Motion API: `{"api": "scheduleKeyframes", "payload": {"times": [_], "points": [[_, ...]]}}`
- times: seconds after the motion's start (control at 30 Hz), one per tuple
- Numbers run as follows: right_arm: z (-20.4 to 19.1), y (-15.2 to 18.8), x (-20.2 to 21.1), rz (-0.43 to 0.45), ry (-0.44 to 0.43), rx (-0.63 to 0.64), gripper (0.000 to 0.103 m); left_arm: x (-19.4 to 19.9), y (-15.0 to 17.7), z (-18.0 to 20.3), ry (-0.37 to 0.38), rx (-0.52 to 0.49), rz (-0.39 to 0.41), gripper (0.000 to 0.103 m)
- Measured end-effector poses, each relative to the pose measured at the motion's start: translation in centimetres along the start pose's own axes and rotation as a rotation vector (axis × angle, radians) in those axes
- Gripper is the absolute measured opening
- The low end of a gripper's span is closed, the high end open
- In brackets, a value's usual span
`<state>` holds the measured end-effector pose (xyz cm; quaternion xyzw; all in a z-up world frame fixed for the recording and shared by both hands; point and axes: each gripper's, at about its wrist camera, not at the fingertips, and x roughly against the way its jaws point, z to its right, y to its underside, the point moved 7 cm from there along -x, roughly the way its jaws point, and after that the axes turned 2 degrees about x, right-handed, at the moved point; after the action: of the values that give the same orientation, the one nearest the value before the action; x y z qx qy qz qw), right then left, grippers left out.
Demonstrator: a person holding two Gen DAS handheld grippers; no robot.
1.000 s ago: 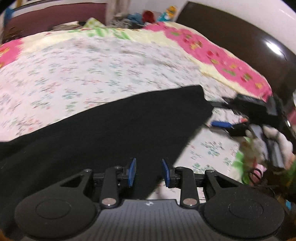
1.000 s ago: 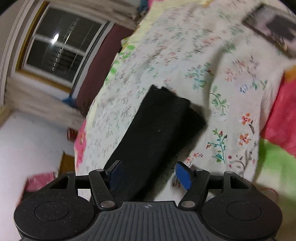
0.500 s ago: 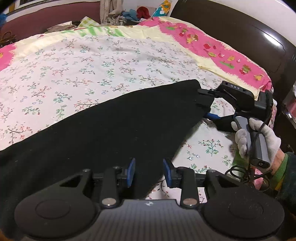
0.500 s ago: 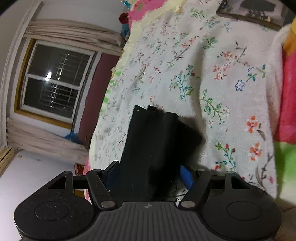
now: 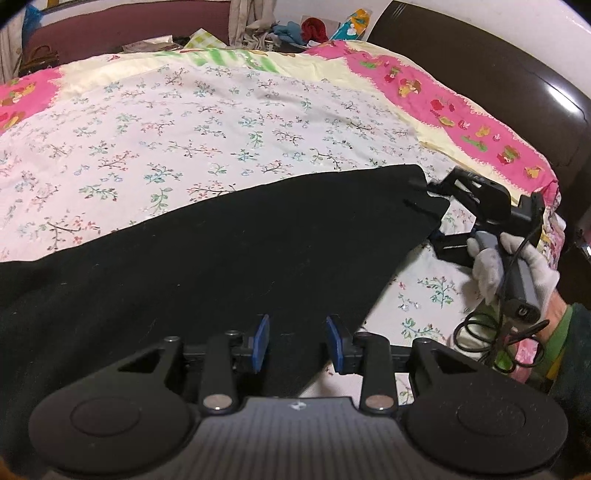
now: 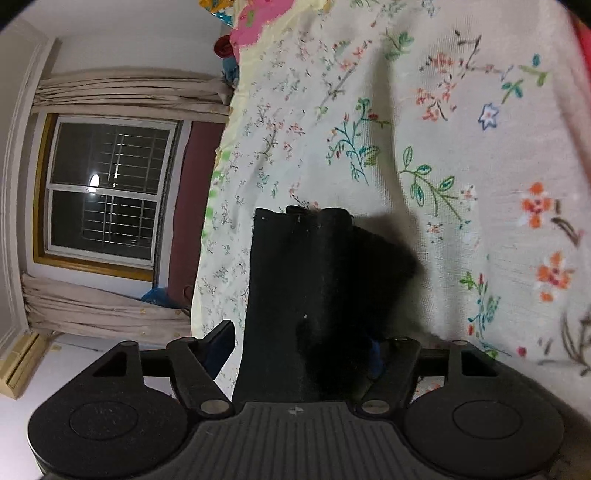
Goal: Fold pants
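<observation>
Black pants (image 5: 221,258) lie flat across the floral bed sheet (image 5: 184,122), one leg running to the right. My left gripper (image 5: 297,341) is open, its blue pads just above the near edge of the cloth. My right gripper (image 5: 439,218) is at the far end of the leg, held by a white-gloved hand (image 5: 513,266). In the right wrist view the leg end (image 6: 306,280) sits between the jaws of the right gripper (image 6: 301,350), which are open with the cloth between them; the right pad is mostly hidden by the cloth.
A dark headboard (image 5: 480,85) runs along the right of the bed. Clothes and clutter (image 5: 295,29) pile beyond the far edge. A black cable (image 5: 491,339) hangs by the gloved hand. A window with curtains (image 6: 107,192) is on the wall.
My right gripper has moved in over the leg end, which now lies between its jaws. The left gripper has stayed nearly still above the cloth.
</observation>
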<state>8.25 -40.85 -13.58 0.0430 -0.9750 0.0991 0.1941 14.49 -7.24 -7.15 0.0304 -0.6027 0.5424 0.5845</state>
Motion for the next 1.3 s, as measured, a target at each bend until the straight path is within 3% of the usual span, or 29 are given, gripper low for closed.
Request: {"api": "scheduleKeyframes", "payload": {"times": [0.07, 0.13, 0.17, 0.67, 0.77, 0.87, 1.1, 1.3], "points": [[0.2, -0.2, 0.2, 0.002, 0.035, 0.000, 0.022, 0.5, 0.0, -0.2, -0.007, -0.003, 0.008, 0.042], [0.6, -0.1, 0.8, -0.001, 0.033, -0.007, 0.006, 0.9, 0.0, -0.8, -0.019, 0.005, 0.015, 0.042], [0.6, -0.1, 1.1, 0.005, 0.029, -0.004, 0.004, 1.1, 0.1, -1.1, -0.028, 0.010, 0.019, 0.042], [-5.5, 0.3, 2.1, 0.054, -0.010, 0.247, 0.001, 3.8, 1.8, -4.6, -0.080, 0.080, 0.055, 0.042], [-8.1, 1.0, 1.9, 0.060, 0.027, 0.411, 0.001, 4.3, 1.8, -5.1, -0.083, 0.090, 0.069, 0.042], [-11.1, 2.7, 1.2, 0.030, -0.003, 0.548, 0.001, 4.9, 1.9, -5.9, -0.088, 0.109, 0.087, 0.042], [-17.9, 10.4, -1.8, -0.120, -0.092, 0.878, 0.001, 6.9, 3.1, -8.8, -0.111, 0.173, 0.133, 0.043], [-20.4, 20.5, -5.6, -0.377, -0.176, 1.087, 0.001, 9.0, 5.6, -12.3, -0.138, 0.268, 0.167, 0.043]]}}
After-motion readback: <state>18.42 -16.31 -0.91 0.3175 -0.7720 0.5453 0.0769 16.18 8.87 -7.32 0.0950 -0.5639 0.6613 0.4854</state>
